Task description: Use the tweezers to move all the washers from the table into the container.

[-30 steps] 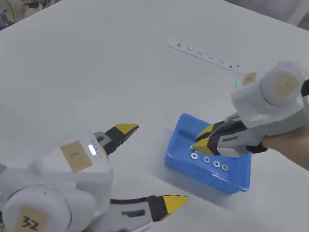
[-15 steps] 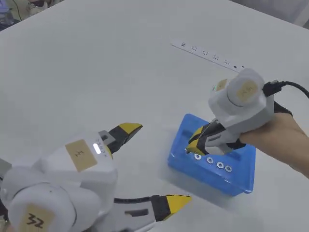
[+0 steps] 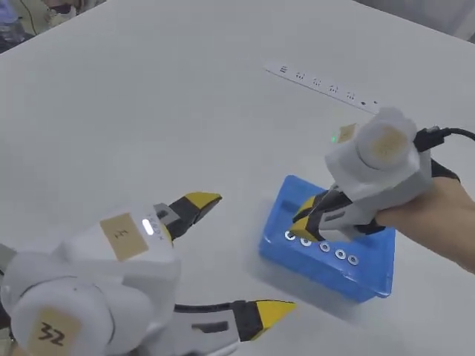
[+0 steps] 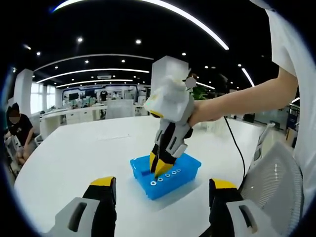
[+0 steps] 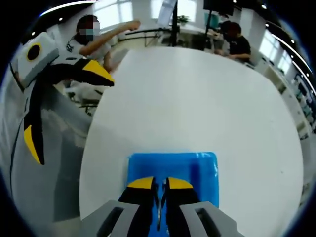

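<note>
The container [image 3: 371,276] was a shallow blue plastic tray, rectangular with rounded corners and glossy walls, sitting on the smooth matte white worktop [image 3: 148,96]. In the head view its long axis ran from upper left to lower right. Five washers [image 3: 324,247], small flat silvery rings, lay inside it in a straight row along that axis, close to the nearer long wall.

The right hand-held gripper [image 3: 300,222], white-bodied with black jaws tipped in yellow, pointed steeply down into the left end of the tray, beside the row's first washer. Its jaws were drawn together to a thin slit; I could not tell whether anything was nipped between them.

The left hand-held gripper [image 3: 245,252], built the same, hung above the worktop near the tray's left side with its jaws spread wide and nothing between them, facing the tray.

A long, slim white power strip [image 3: 319,87] lay flat well behind the tray.
</note>
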### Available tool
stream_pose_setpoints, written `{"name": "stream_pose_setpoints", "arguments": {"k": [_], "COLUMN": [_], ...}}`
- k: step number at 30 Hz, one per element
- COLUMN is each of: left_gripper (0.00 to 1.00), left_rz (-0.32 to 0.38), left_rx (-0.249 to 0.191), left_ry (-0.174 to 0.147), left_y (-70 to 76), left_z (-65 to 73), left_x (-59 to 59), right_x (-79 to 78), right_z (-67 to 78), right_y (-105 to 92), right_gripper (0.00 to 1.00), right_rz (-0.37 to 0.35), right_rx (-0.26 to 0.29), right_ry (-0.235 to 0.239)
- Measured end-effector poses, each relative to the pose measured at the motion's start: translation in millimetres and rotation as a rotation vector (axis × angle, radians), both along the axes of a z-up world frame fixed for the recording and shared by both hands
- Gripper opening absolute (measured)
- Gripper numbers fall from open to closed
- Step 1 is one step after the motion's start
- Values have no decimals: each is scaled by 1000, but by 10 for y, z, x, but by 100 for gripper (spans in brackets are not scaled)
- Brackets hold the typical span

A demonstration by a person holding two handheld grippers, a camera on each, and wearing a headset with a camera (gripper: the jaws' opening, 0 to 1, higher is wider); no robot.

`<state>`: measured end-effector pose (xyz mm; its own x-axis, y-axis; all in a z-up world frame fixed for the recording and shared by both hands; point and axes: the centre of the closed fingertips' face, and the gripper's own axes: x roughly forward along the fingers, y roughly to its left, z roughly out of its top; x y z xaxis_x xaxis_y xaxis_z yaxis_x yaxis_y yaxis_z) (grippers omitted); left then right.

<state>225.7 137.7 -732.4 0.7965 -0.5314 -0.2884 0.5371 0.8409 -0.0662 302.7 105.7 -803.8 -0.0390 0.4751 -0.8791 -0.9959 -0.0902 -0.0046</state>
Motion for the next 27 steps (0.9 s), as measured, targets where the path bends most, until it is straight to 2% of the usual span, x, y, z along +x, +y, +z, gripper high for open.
{"name": "stream_pose_setpoints", "arguments": {"k": [2, 4, 9, 13, 16, 17, 20, 22, 26, 27], "left_gripper": [71, 70, 60, 52, 43, 40, 32, 26, 17, 16], "left_rz": [-16, -29, -92, -123, -175, -219, -303, -361, -482, -514], "left_rx": [-24, -29, -68, -98, -114, -113, -48, -32, -9, 5], "left_ry": [13, 22, 45, 45, 48, 32, 6, -5, -4, -11], "left_y": [-25, -51, -153, -207, -288, -359, -538, -684, -942, -1013], "left_z": [9, 9, 73, 168, 233, 275, 319, 362, 402, 415], "left_x": [-15, -28, -93, -115, -161, -193, -259, -310, -419, -442], "right_x": [-47, -114, -365, -568, -740, -805, -970, -1068, -1165, -1189], "right_z": [111, 208, 422, 446, 387, 363, 314, 281, 242, 231], "right_y": [-59, -105, -268, -365, -467, -489, -518, -531, -538, -539], "right_gripper": [4, 4, 4, 4, 4, 4, 4, 4, 4, 4], "right_rz": [6, 3, 16, 41, 77, 86, 110, 122, 121, 116], "right_rx": [21, 40, 97, 108, 89, 86, 86, 84, 89, 95], "right_ry": [-15, -21, -33, -32, -50, -53, -53, -53, -45, -44]}}
